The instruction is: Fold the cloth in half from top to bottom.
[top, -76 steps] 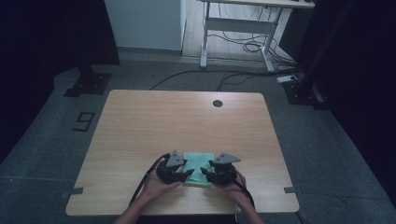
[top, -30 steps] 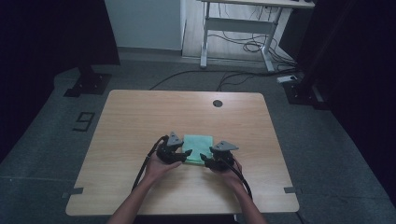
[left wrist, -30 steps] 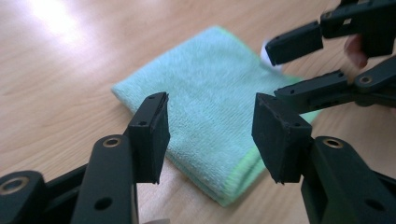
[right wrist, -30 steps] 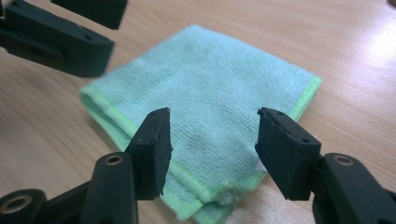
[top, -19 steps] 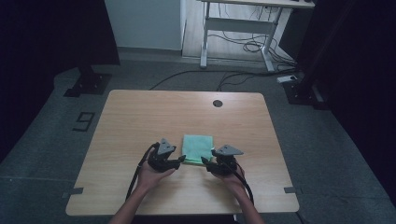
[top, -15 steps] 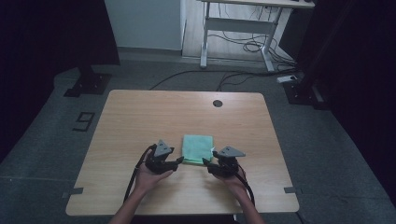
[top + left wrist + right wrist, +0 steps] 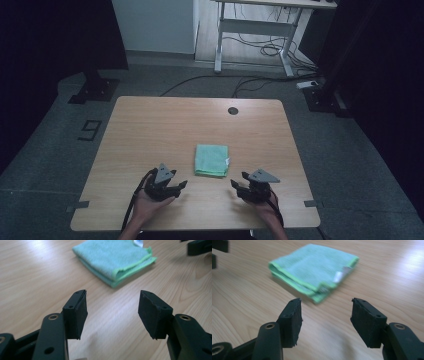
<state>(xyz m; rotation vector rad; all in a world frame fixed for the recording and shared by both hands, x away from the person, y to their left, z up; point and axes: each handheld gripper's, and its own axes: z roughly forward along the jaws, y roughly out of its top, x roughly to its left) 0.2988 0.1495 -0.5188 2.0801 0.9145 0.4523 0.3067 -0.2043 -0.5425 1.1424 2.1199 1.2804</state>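
A green cloth (image 7: 212, 160) lay folded into a neat, thick square on the wooden table (image 7: 150, 130). It sat a little toward the near edge of the table, about in the middle from side to side. Its edges had a lighter green border, and a small white tag (image 7: 339, 276) stuck out at one corner. Nothing was touching the cloth.

The left gripper (image 7: 176, 186) was near the cloth, on its left and closer to the person, held in the person's left hand (image 7: 145, 206). Its jaws were spread wide with nothing between them, just bare table. They had just been opening. In the left gripper view the cloth (image 7: 113, 260) lay past the jaws, apart from them.

The right gripper (image 7: 238, 185) was near the cloth on the other side, held in the person's right hand (image 7: 264, 210). Its jaws were spread wide too, and nothing was in them. In the right gripper view the cloth lay ahead of the jaws, not touching.

Far back on the table there was a small dark round hole (image 7: 232, 110).
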